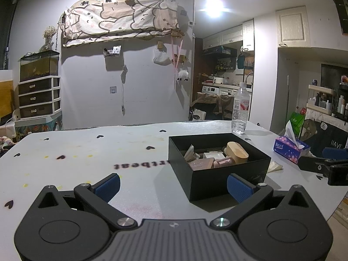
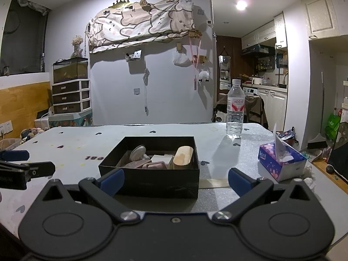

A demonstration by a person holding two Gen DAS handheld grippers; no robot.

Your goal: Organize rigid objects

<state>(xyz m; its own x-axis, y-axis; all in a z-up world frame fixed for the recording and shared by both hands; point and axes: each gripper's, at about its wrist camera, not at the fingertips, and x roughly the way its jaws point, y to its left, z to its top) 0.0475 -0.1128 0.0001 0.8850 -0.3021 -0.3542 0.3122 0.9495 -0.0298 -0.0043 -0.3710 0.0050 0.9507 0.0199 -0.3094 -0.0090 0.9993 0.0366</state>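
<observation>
A black open box [image 1: 226, 174] [image 2: 152, 174] stands on the pale table, holding several small items. Among them are a tan wooden piece [image 1: 237, 152] [image 2: 183, 155], pink cases [image 1: 223, 162] [image 2: 155, 165] and a grey round piece [image 2: 138, 152]. My left gripper [image 1: 173, 187] is open, empty, just before the box's near left corner. My right gripper [image 2: 176, 180] is open and empty, its blue pads [image 2: 113, 181] level with the box's near wall. Each gripper shows at the other view's edge: right gripper [image 1: 324, 166], left gripper [image 2: 17, 165].
A clear water bottle [image 1: 240, 108] [image 2: 235, 111] stands behind the box near the table's far edge. A purple tissue box [image 1: 290, 149] [image 2: 280, 161] lies right of the box, with a crumpled tissue [image 1: 275, 166] beside it. The table [image 1: 87, 156] stretches bare to the left.
</observation>
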